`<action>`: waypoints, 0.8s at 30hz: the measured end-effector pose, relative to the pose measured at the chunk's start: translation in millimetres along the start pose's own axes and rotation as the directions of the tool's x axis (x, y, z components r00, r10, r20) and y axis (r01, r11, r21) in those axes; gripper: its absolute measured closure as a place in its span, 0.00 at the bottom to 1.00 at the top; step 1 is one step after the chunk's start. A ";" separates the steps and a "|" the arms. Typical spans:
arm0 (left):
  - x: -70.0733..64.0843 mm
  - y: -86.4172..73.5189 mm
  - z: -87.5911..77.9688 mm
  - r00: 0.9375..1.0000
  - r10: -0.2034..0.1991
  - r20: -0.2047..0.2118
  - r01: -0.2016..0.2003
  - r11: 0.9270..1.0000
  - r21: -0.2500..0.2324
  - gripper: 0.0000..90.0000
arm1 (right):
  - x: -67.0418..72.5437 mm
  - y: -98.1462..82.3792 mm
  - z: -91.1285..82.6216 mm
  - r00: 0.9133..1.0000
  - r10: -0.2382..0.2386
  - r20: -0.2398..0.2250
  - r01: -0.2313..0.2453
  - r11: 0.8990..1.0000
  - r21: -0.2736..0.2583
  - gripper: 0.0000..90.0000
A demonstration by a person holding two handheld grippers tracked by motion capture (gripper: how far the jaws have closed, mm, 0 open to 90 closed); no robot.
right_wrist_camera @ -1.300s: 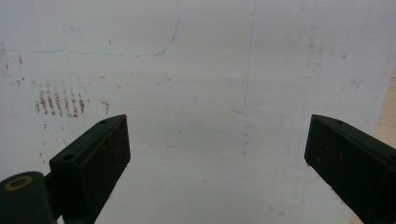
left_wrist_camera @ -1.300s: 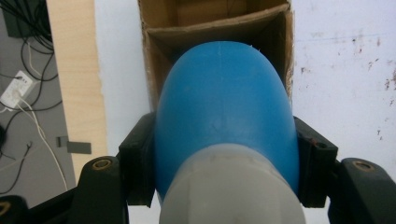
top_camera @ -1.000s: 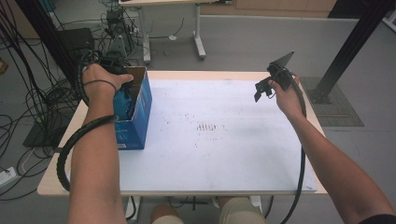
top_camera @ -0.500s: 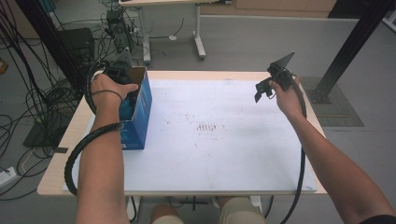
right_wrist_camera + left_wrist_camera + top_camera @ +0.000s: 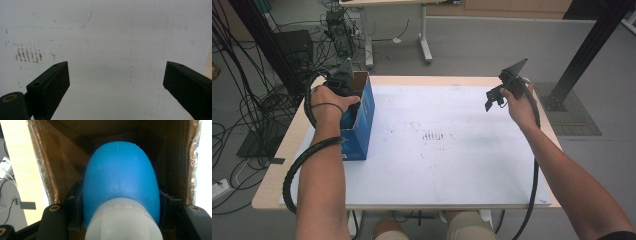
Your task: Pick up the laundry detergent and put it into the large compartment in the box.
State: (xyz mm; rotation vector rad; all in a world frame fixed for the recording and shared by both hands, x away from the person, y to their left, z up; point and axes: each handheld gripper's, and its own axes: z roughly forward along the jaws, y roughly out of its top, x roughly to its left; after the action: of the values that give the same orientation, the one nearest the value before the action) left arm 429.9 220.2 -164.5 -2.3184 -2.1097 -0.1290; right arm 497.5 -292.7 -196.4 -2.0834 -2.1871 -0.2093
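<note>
A box (image 5: 363,125), blue outside and brown cardboard inside (image 5: 57,170), stands open-topped at the table's left edge. My left gripper (image 5: 340,81) reaches down into it from above, its jaws below the rim. In the left gripper view the left gripper (image 5: 120,203) is shut on a rounded blue object with a white end (image 5: 120,175), which hangs inside the box. Over the table's right side my right gripper (image 5: 493,99) is held in the air. Its jaws stand wide open with nothing between them (image 5: 116,82).
A white sheet (image 5: 452,160) covers most of the wooden table and bears small dark marks (image 5: 434,136) near its middle. Cables and equipment (image 5: 272,75) crowd the floor at left. A black post (image 5: 592,45) rises at the right, and another table's legs (image 5: 424,35) stand behind.
My left hand has sunk lower, carrying the gripper and the blue object deeper into the box. The right hand has stayed where it was.
</note>
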 end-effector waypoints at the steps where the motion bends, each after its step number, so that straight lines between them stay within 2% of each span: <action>1: -0.2 0.6 0.0 1.000 0.001 -0.001 -0.001 1.000 0.003 0.42 | -0.2 0.1 0.0 1.000 0.001 0.000 -0.001 1.000 0.001 0.08; 24: 0.3 -0.1 0.9 1.000 -0.001 0.001 0.001 1.000 0.006 0.42 | -3.4 -0.5 -0.1 1.000 0.004 -0.003 -0.004 1.000 0.001 0.08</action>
State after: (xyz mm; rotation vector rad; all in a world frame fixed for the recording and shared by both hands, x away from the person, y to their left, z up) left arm 429.9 220.6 -165.4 -2.3149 -2.1085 -0.1203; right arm 497.2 -296.1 -197.0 -2.0863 -2.1806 -0.2109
